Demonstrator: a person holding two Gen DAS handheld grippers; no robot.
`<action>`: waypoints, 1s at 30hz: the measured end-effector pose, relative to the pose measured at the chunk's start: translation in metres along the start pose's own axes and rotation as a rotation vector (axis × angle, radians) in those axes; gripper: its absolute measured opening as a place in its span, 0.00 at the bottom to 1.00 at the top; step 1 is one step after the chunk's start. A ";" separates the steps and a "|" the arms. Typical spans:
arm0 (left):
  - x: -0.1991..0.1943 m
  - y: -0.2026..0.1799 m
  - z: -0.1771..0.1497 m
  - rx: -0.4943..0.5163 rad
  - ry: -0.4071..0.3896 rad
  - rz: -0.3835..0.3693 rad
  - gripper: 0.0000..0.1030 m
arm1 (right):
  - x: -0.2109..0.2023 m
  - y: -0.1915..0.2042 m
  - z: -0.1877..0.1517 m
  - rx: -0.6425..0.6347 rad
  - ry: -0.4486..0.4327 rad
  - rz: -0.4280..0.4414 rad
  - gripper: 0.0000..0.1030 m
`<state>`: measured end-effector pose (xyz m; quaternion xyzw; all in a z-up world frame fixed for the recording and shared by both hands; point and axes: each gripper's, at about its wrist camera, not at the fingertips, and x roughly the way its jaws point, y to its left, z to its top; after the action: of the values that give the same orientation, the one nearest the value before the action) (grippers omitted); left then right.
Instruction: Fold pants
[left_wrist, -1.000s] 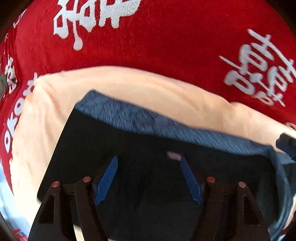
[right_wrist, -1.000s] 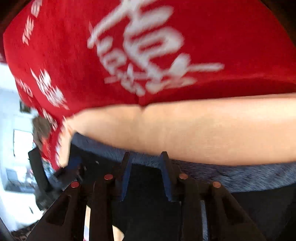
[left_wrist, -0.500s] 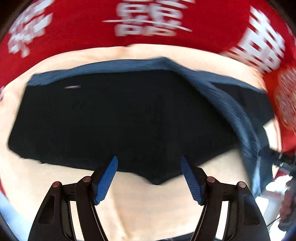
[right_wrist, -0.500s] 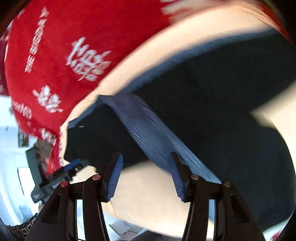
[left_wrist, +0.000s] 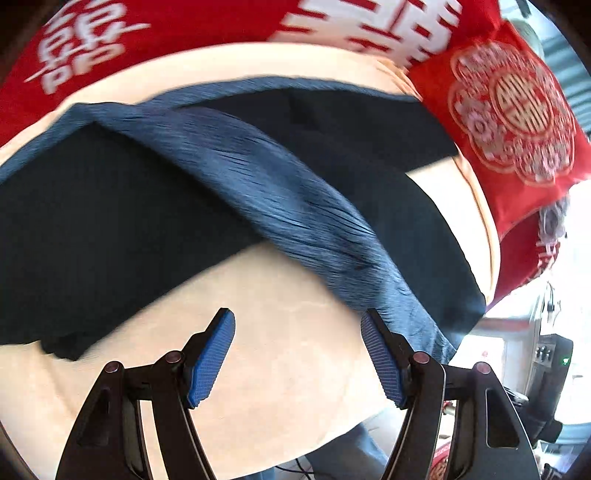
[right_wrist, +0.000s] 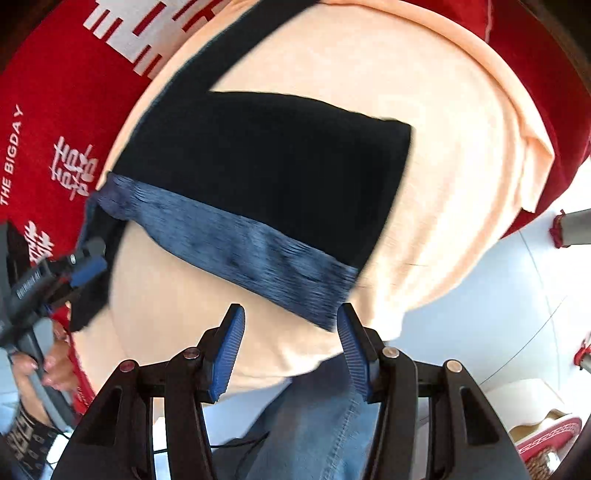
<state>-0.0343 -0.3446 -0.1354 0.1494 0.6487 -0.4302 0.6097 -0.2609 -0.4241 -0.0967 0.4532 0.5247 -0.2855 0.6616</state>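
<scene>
— Both my tongs have pulled back from the pants (right_wrist: 266, 173)?
— Yes. They lie on the peach cloth (right_wrist: 454, 192) over the counter; left tongs (left_wrist: 297, 354) and right tongs (right_wrist: 290, 347) gape wide, holding nothing.

Peach-covered surface (right_wrist: 443, 184) with dark pants (right_wrist: 266, 162), blue waistband (right_wrist: 251, 258) toward its near edge

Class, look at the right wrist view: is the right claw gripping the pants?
No: the right claw is open and empty, short of the pants' blue waistband.
</scene>
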 end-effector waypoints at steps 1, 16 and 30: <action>0.005 -0.004 0.001 0.004 0.009 0.003 0.70 | 0.004 -0.004 0.001 -0.004 0.007 0.001 0.55; 0.047 -0.025 0.002 -0.230 0.017 -0.125 0.32 | 0.017 -0.012 0.041 -0.106 0.139 0.302 0.03; -0.014 -0.069 0.108 -0.159 -0.159 -0.144 0.17 | -0.103 0.060 0.233 -0.338 -0.097 0.400 0.03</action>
<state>-0.0091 -0.4605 -0.0843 0.0190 0.6394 -0.4306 0.6366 -0.1377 -0.6178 0.0282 0.4169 0.4326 -0.0788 0.7955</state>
